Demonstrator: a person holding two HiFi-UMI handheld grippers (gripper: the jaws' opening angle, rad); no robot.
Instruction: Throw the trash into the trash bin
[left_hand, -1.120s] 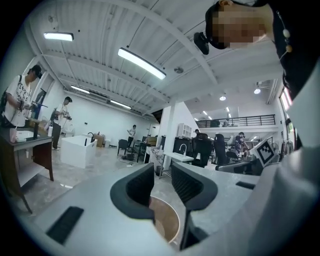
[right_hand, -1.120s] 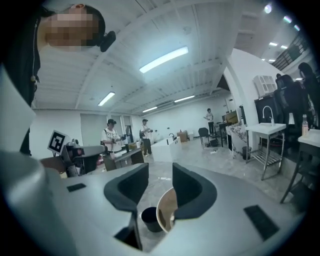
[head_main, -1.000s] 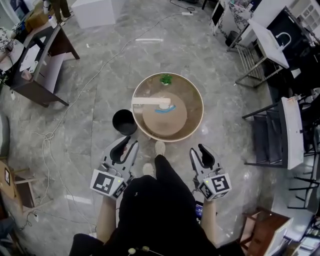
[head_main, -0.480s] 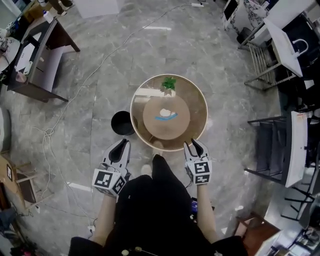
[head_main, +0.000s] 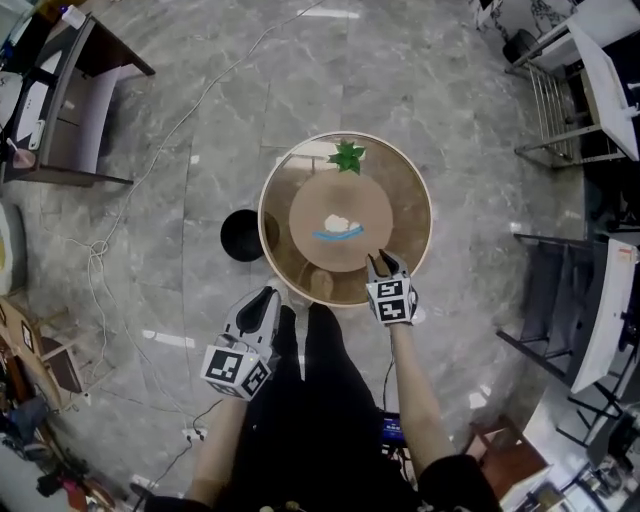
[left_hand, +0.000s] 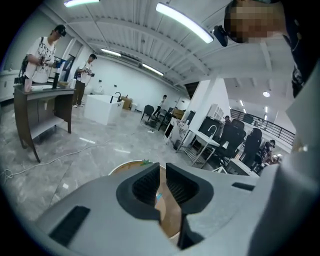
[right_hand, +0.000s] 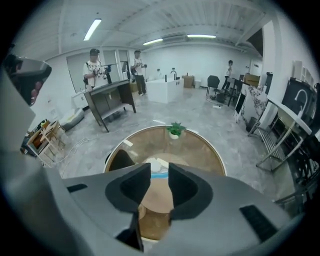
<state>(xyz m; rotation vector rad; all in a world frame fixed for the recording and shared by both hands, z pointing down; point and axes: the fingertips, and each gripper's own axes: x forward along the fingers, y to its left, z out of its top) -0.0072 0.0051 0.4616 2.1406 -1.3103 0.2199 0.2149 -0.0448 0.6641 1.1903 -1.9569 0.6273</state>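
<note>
Trash (head_main: 340, 223) lies mid counter (head_main: 405, 180); trash bin (head_main: 243, 236) stands just beside it. Left gripper (head_main: 268, 297) fingers narrowly apart, empty. Right gripper (head_main: 383, 261) fingers closing, nothing between.

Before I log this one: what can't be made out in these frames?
Trash bin contents: head view, its inside is only black.
White trash: head view, too small to identify; right gripper view, partly behind the right claw, whose jaws are closing with nothing between them.
Table: left gripper view, mostly covered by the left claw.
</note>
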